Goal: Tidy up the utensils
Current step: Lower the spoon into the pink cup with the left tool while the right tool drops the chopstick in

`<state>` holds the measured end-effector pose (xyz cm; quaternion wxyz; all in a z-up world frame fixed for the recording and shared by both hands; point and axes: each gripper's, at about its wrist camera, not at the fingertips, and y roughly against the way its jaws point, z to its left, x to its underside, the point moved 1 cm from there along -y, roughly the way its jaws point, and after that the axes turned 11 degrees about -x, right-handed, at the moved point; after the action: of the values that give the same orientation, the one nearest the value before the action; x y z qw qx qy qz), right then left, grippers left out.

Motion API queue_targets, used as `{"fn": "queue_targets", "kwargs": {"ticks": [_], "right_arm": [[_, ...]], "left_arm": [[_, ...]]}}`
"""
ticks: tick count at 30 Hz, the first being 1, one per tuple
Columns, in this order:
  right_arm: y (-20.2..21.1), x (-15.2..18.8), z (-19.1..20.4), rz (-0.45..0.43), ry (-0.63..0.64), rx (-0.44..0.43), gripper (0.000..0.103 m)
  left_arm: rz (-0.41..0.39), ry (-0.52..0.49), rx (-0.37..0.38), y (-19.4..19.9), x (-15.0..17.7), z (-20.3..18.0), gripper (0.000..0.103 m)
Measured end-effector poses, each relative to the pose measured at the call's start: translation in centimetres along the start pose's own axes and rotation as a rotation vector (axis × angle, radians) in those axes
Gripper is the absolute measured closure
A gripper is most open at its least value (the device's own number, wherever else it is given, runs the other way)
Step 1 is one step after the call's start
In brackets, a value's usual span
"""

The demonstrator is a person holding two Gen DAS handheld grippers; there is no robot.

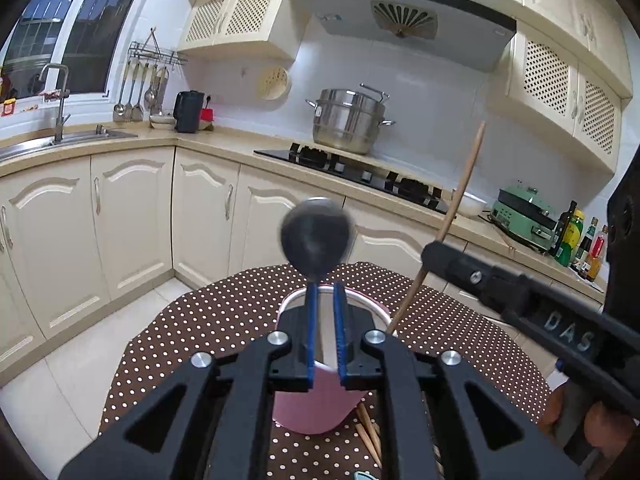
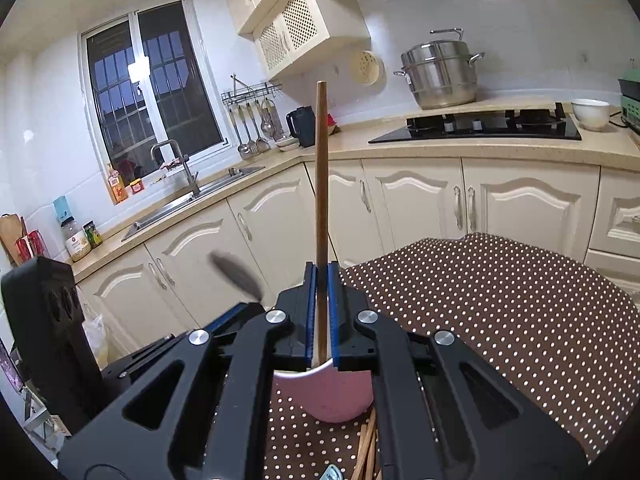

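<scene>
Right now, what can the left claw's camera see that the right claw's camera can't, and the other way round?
Only the left view: the black spoon's round bowl face-on at the left claw's tips, and the bottles at the counter's end. Only the right view: the jar left of the sink, and the chopstick upright, pinched in the right claw. Both: the pink cup, dotted tablecloth, steel pot, plus the chopstick and black spoon from other angles.

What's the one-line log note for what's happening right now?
left gripper: slightly open, black spoon between jaws over pink cup | right gripper: shut on upright chopstick, tip in cup
</scene>
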<state>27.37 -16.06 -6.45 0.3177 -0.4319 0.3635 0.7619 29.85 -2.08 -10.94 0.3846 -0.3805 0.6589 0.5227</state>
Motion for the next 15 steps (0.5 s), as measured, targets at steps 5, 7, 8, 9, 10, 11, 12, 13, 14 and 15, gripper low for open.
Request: {"fn": "queue_targets", "kwargs": {"ticks": [5, 7, 8, 9, 10, 11, 12, 13, 14, 15], "right_arm": [[0.0, 0.4, 0.2, 0.013, 0.001, -0.003, 0.097], [0.1, 0.5, 0.3, 0.014, 0.004, -0.002, 0.097], [0.2, 0.6, 0.3, 0.016, 0.005, -0.004, 0.096], [0.2, 0.7, 0.5, 0.017, 0.006, -0.003, 0.096], [0.2, 0.8, 0.5, 0.02, 0.006, -0.004, 0.096], [0.2, 0.9, 0.6, 0.027, 0.007, -0.006, 0.096], [0.1, 0.9, 0.6, 0.033, 0.006, -0.008, 0.096], [0.1, 1.0, 0.6, 0.038, 0.006, -0.008, 0.096], [0.0, 1.1, 0.7, 0.042, 0.007, -0.005, 0.096], [0.0, 1.3, 0.8, 0.046, 0.007, -0.003, 0.096]], "left_arm": [[-0.011, 0.005, -0.004, 0.9, -0.1, 0.2, 0.072], [-0.01, 0.005, -0.006, 1.2, 0.0, 0.3, 0.069], [-0.01, 0.004, -0.005, 1.4, 0.0, 0.3, 0.066], [-0.009, 0.004, -0.009, 1.6, 0.1, 0.4, 0.064], [-0.008, 0.003, -0.016, 1.8, 0.1, 0.4, 0.062], [-0.009, 0.001, -0.021, 1.9, 0.1, 0.4, 0.06], [-0.009, -0.005, -0.031, 2.2, 0.2, 0.5, 0.059], [-0.009, -0.011, -0.043, 2.3, 0.3, 0.5, 0.058], [-0.009, -0.019, -0.06, 2.6, 0.4, 0.5, 0.056], [-0.007, -0.026, -0.072, 2.8, 0.4, 0.6, 0.055]]}}
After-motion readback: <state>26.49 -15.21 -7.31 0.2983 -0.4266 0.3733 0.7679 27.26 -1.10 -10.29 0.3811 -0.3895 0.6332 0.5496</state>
